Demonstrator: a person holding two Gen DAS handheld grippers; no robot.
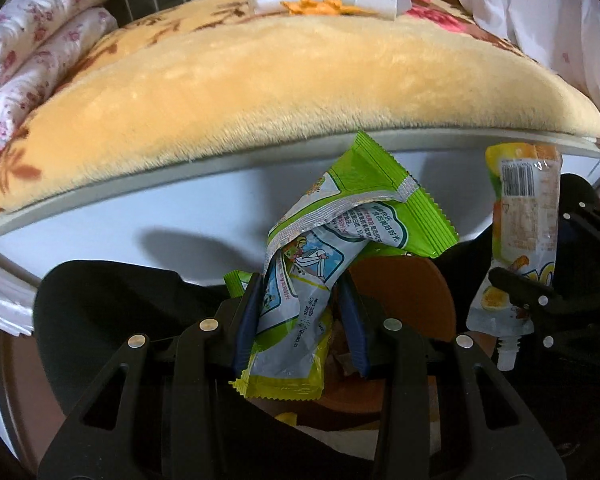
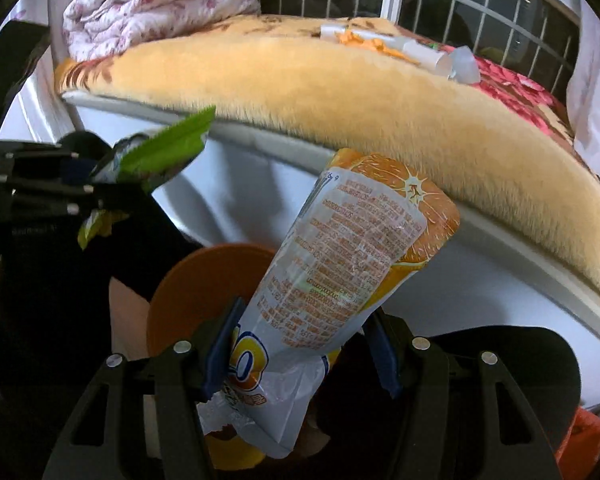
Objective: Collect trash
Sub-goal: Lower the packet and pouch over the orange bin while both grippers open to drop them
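Note:
My left gripper (image 1: 300, 312) is shut on a crumpled green and white snack wrapper (image 1: 340, 220), held upright beside the bed edge. It also shows in the right wrist view (image 2: 164, 152). My right gripper (image 2: 300, 344) is shut on an orange-print juice pouch (image 2: 352, 248), which also shows in the left wrist view (image 1: 524, 216) with its spout down. Below both grippers is an orange round bin (image 1: 408, 292) with a black liner (image 1: 112, 312); it also shows in the right wrist view (image 2: 208, 280). More trash lies far back on the bed: white tubes (image 1: 372, 2) and orange scraps (image 1: 312, 6).
A yellow plush blanket (image 1: 260, 92) covers the bed, above a white bed frame (image 1: 120, 216). A folded floral quilt (image 1: 32, 60) lies at the far left. A barred window (image 2: 460, 4) is behind. A white curtain (image 1: 540, 8) hangs at the right.

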